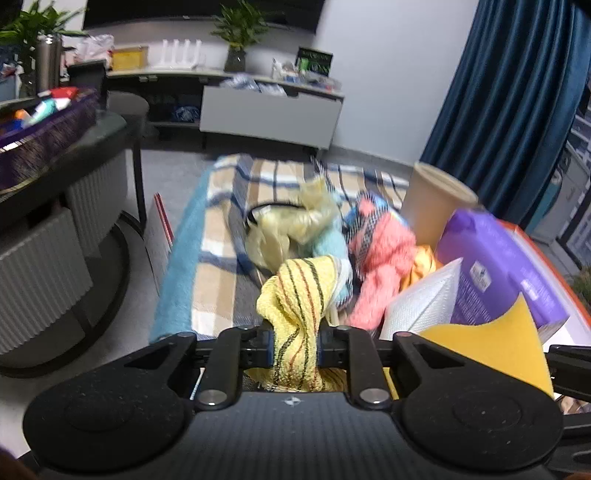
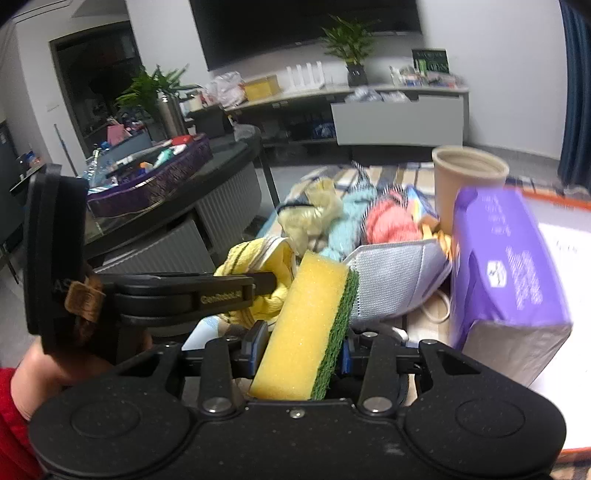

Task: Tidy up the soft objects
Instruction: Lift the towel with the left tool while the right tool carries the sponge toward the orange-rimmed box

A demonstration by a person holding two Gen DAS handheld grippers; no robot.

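Living room of a home. Large dark TV screen (image 2: 306, 26) on the white wall above a long low media console (image 2: 399, 110); potted plants (image 2: 349, 44); blue floor-length curtain (image 1: 509, 92); dark round coffee table (image 1: 66, 155) cluttered with household bits.

Both views are lit evenly by cool, dim indoor light; no hard shadows are cast. Straight lines are bowed toward the edges by fisheye distortion. The purple box (image 2: 506, 277) at right and the far shelf (image 1: 229, 74) are smeared by blur.
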